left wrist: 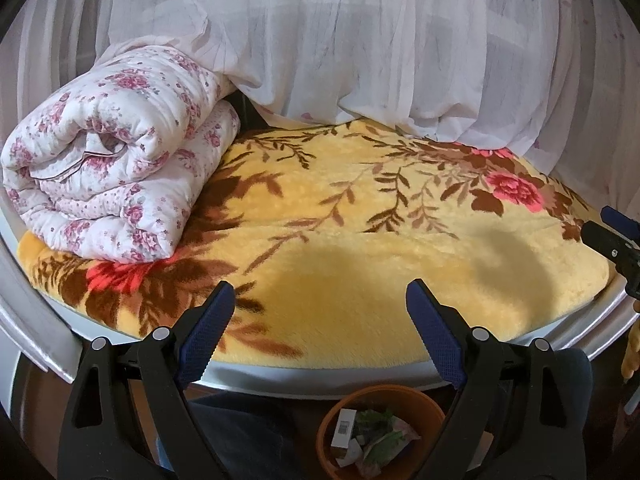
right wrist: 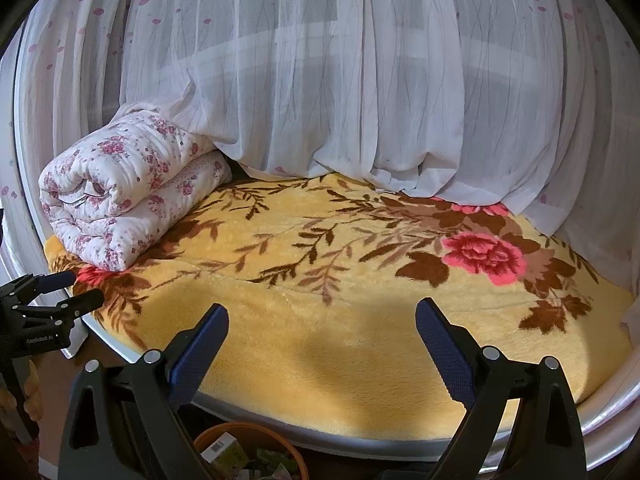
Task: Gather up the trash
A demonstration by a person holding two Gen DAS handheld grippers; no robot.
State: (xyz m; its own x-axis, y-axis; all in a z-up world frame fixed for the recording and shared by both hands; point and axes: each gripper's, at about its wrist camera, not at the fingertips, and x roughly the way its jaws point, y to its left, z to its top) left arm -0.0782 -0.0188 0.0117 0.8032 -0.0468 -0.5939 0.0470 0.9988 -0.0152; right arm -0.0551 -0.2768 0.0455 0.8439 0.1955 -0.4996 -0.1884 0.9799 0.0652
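Your left gripper (left wrist: 320, 312) hangs with jaws spread wide, nothing between them; your right gripper (right wrist: 322, 334) likewise, wide and empty. Both hover over the near edge of the yellow flowered blanket (left wrist: 360, 248).

The trash sits in one orange bin (left wrist: 424, 398) on the floor below the bed's white rim (left wrist: 280, 378), mouth facing up, just under your left gripper's right finger. Inside: a small white box (left wrist: 345, 426) with a barcode, long axis running up and down the frame, plus crumpled green and white wrappers (left wrist: 384, 440); their count I cannot tell.

On the bed: one rolled floral quilt (left wrist: 116, 160) at far left, its long axis running away from you. One sheer curtain (left wrist: 360, 48) drapes onto the blanket's far side.
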